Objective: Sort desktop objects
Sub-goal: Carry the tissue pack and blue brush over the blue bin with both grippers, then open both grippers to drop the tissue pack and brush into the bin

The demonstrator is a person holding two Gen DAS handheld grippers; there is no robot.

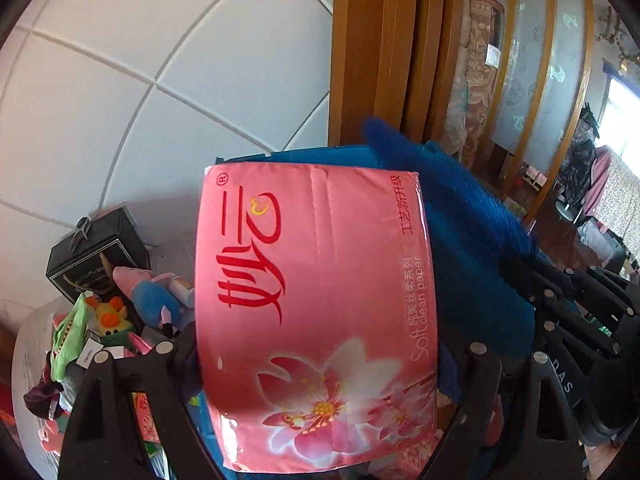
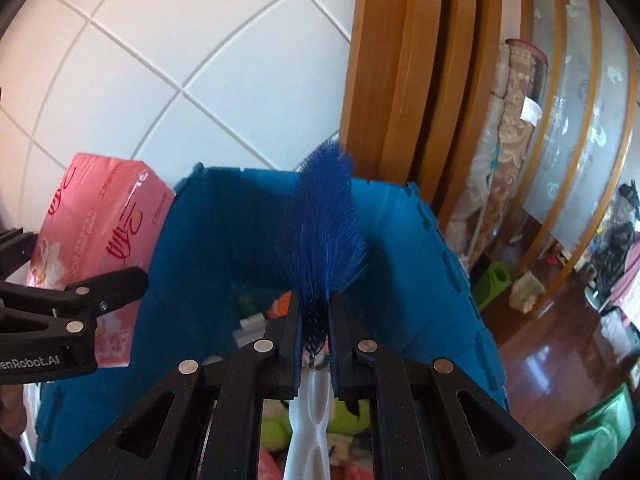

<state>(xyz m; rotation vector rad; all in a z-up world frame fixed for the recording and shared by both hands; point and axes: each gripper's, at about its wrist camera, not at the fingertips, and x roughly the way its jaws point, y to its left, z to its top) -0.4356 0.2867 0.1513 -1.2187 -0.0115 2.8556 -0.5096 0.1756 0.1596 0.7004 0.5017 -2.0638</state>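
The pink tissue pack point(image 1: 316, 320) looks light and squashy under slick film, best held across its short sides; it sits clamped between the fingers of the left gripper point(image 1: 320, 354), raised in front of the blue bin point(image 2: 400, 248). The blue brush point(image 2: 326, 220), with soft bristles and a stiff white handle, is pinched at its base in the narrow right gripper point(image 2: 315, 328), above the bin's opening.

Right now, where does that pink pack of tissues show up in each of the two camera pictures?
Left wrist view: the pink tissue pack fills the centre, held between the left gripper fingers.
Right wrist view: it sits at the left edge, beside the blue crate.
Shared landmark: the blue bristle brush, which also shows right of the pack in the left wrist view.
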